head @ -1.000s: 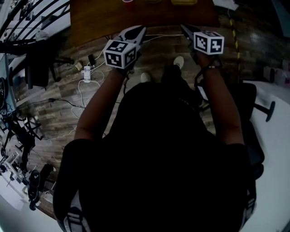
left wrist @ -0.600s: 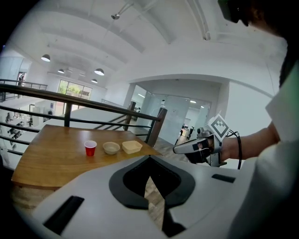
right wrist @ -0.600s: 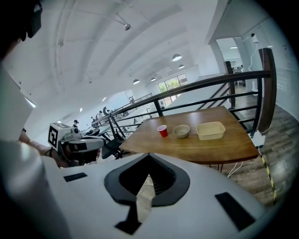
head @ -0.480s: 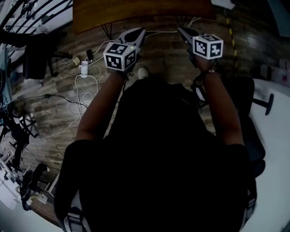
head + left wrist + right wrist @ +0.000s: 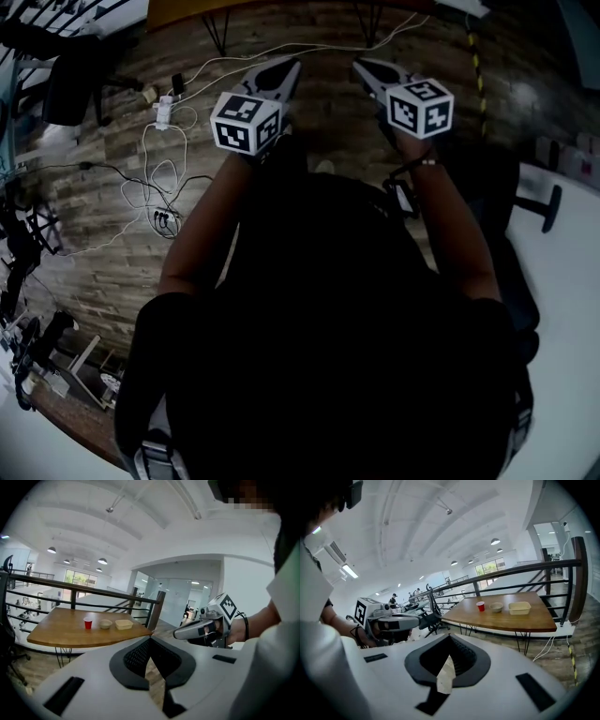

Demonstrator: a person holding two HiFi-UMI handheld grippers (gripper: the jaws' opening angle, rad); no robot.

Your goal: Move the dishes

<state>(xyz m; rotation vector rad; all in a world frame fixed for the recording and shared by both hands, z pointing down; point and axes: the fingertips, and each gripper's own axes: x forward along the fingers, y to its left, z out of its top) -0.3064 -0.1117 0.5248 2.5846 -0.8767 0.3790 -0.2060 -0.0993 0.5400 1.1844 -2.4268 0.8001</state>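
Note:
Far ahead stands a wooden table (image 5: pixel 56 632) with a red cup (image 5: pixel 88 623), a small bowl (image 5: pixel 106 624) and a pale rectangular container (image 5: pixel 123 624) in a row. The right gripper view shows the same table (image 5: pixel 525 620), cup (image 5: pixel 480 606), bowl (image 5: pixel 496 607) and container (image 5: pixel 519 608). My left gripper (image 5: pixel 283 69) and right gripper (image 5: pixel 364 69) are held side by side over the wood floor, well short of the table. Both are shut with nothing in them. Each gripper view shows the other gripper: the right gripper (image 5: pixel 176 633) and the left gripper (image 5: pixel 428 619).
White cables and a power strip (image 5: pixel 161 112) lie on the floor ahead to the left. A dark office chair (image 5: pixel 520 202) and a white tabletop (image 5: pixel 574 309) are at my right. A dark railing (image 5: pixel 70 597) runs behind the wooden table, with more chairs (image 5: pixel 426 616) beside it.
The wooden table has slid out of the top of the head view as I moved back from it. Both grippers keep their place in front of me, still shut.

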